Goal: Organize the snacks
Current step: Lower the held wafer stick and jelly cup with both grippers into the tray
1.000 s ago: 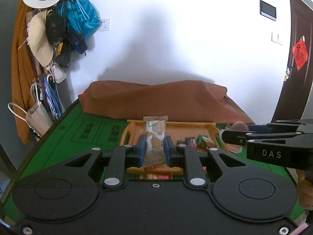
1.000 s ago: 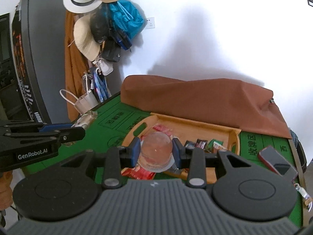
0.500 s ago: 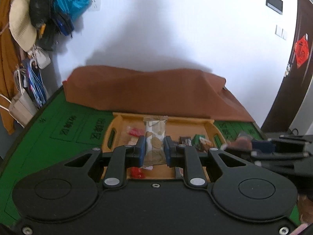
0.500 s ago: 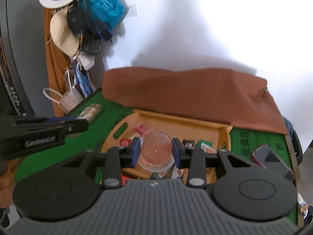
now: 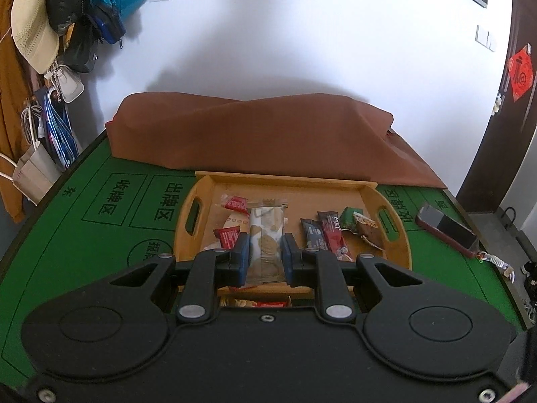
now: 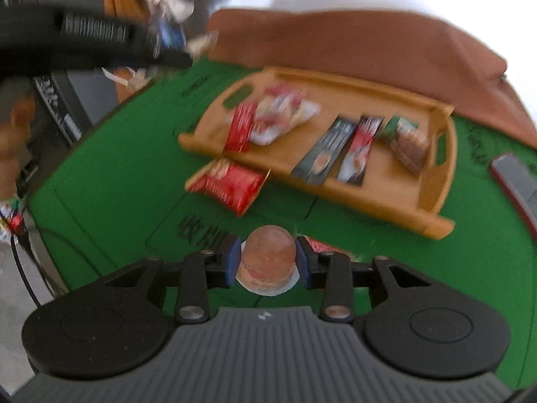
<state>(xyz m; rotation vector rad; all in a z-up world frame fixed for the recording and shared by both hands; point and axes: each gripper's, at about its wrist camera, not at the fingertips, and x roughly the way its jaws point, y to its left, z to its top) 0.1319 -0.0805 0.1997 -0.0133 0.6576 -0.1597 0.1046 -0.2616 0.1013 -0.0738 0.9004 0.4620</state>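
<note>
- Left gripper (image 5: pixel 266 258): cracker packet (image 5: pixel 265 239) clamped upright, held over the near edge of the wooden tray (image 5: pixel 396 252).
- Right gripper (image 6: pixel 268 258): jelly cup (image 6: pixel 268 252) clamped, held over the green table (image 6: pixel 117 174), near side of tray.

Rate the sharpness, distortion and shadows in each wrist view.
Left wrist view: sharp, fisheye-bent at the edges, a soft shadow on the white wall above the brown cloth. Right wrist view: motion-blurred throughout, the print on the snack packets in the wooden tray smeared; only the round pinkish jelly cup reads fairly clearly.
</note>
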